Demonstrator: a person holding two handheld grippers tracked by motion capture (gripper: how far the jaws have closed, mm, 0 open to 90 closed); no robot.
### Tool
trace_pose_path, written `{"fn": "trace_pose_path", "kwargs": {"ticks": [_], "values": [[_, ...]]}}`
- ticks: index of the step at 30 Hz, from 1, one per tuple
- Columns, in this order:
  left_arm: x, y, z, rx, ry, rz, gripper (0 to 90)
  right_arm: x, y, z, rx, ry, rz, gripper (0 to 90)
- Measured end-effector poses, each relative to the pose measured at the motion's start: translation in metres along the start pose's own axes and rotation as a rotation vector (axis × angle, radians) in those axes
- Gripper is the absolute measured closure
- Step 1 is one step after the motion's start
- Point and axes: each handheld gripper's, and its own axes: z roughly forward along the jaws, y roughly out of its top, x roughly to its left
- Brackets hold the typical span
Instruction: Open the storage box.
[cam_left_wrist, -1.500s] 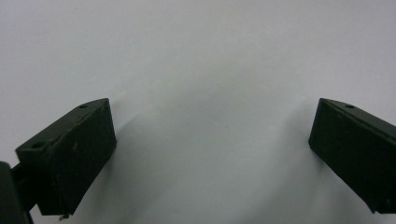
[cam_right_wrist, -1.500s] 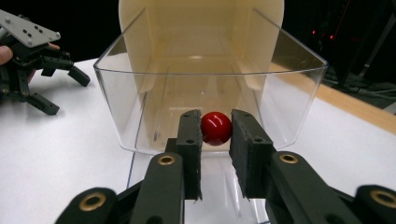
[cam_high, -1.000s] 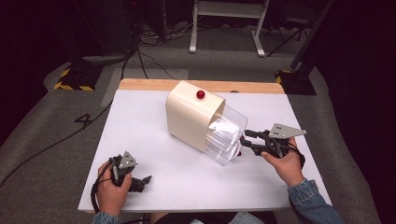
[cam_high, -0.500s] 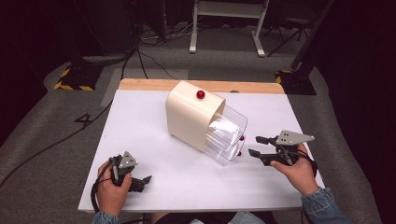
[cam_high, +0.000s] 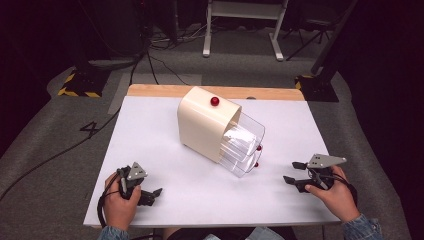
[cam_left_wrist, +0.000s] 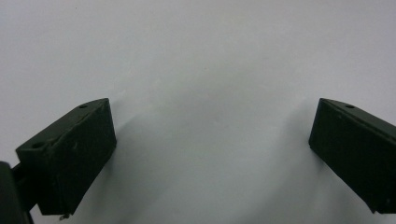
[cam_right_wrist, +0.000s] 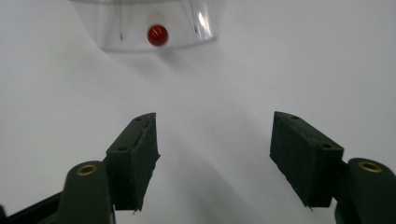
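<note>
A cream box (cam_high: 204, 127) with a red knob (cam_high: 215, 101) on top stands mid-table, and clear plastic drawers (cam_high: 242, 145) with small red knobs (cam_high: 258, 148) stick out of its right side. In the right gripper view a clear drawer front (cam_right_wrist: 149, 23) with its red knob (cam_right_wrist: 158, 35) lies ahead of the jaws. My right gripper (cam_high: 294, 172) rests open on the table, apart from the drawers, nothing between its jaws. Near the front left edge my left gripper (cam_high: 153, 195) lies open and holds nothing; its jaws face bare white table (cam_left_wrist: 205, 70).
The white table top (cam_high: 150, 135) has a wooden strip (cam_high: 160, 90) along its far edge. Beyond it are grey floor, cables (cam_high: 165, 47), a white stand (cam_high: 240, 20) and a yellow-black striped base (cam_high: 80, 91).
My right gripper has pulled back from the drawer front, down and to the right, and now rests on the table. The left gripper has not moved.
</note>
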Motion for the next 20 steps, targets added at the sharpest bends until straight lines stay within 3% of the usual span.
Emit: {"fn": "trace_pose_path", "kwargs": {"ticks": [8, 12, 15, 16, 20], "values": [[0.0, 0.0, 0.0, 0.0, 0.0, 0.0, 0.9, -0.012, -0.03, 0.005, 0.062, -0.004, 0.044, 31.0], [0.0, 0.0, 0.0, 0.0, -0.001, 0.0, 0.9, -0.012, -0.038, 0.006, 0.01, -0.008, 0.058, 29.2], [0.0, 0.0, 0.0, 0.001, 0.0, -0.002, 0.9, -0.007, -0.039, 0.007, 0.01, -0.044, 0.024, 22.8], [0.0, 0.0, 0.0, 0.0, 0.0, -0.002, 0.9, -0.007, -0.039, 0.007, 0.013, -0.063, 0.03, 19.6], [0.0, 0.0, 0.0, 0.001, 0.001, -0.001, 0.9, -0.008, -0.04, 0.008, 0.013, -0.063, 0.042, 19.3]]}}
